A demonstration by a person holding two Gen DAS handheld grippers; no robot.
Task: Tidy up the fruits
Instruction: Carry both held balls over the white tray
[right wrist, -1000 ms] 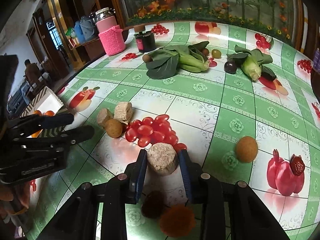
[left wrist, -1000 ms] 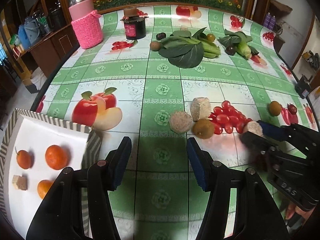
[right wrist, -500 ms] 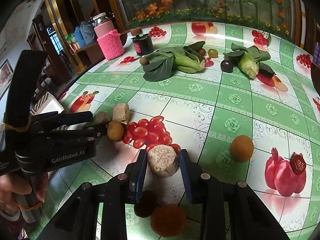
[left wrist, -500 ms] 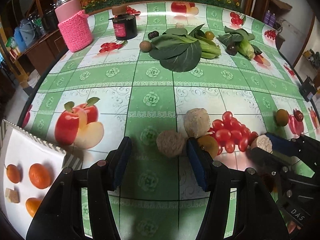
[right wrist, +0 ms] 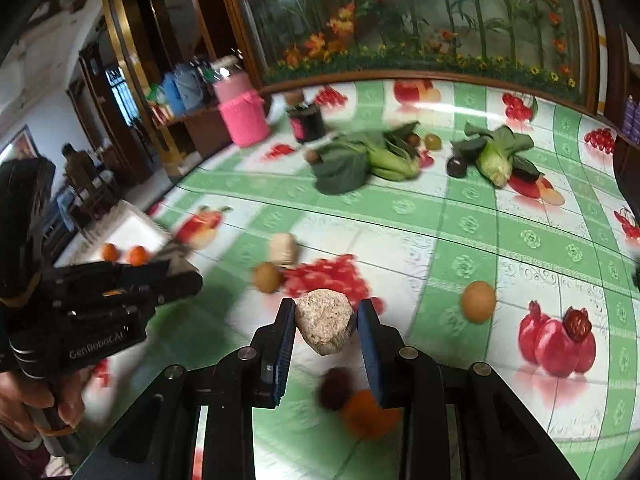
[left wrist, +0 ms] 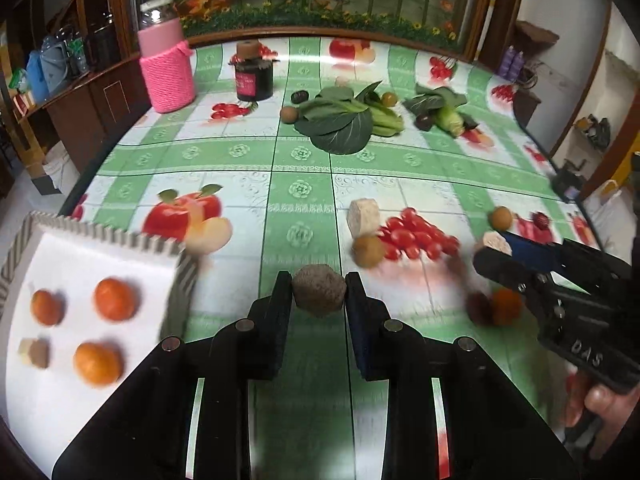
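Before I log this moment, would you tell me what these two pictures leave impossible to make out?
- Left wrist view: the small beige-brown piece in the white tray is motion-blurred; its kind is unclear.
- Right wrist view: the dark fruit and orange fruit below the right gripper are smeared and partly hidden by its fingers.
- Right wrist view: the left gripper's load is hidden behind its own body.
- Both views: the label on the dark jar is too small to read.

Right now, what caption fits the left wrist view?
Left tool closing on a brown lump beside a white tray holding oranges.
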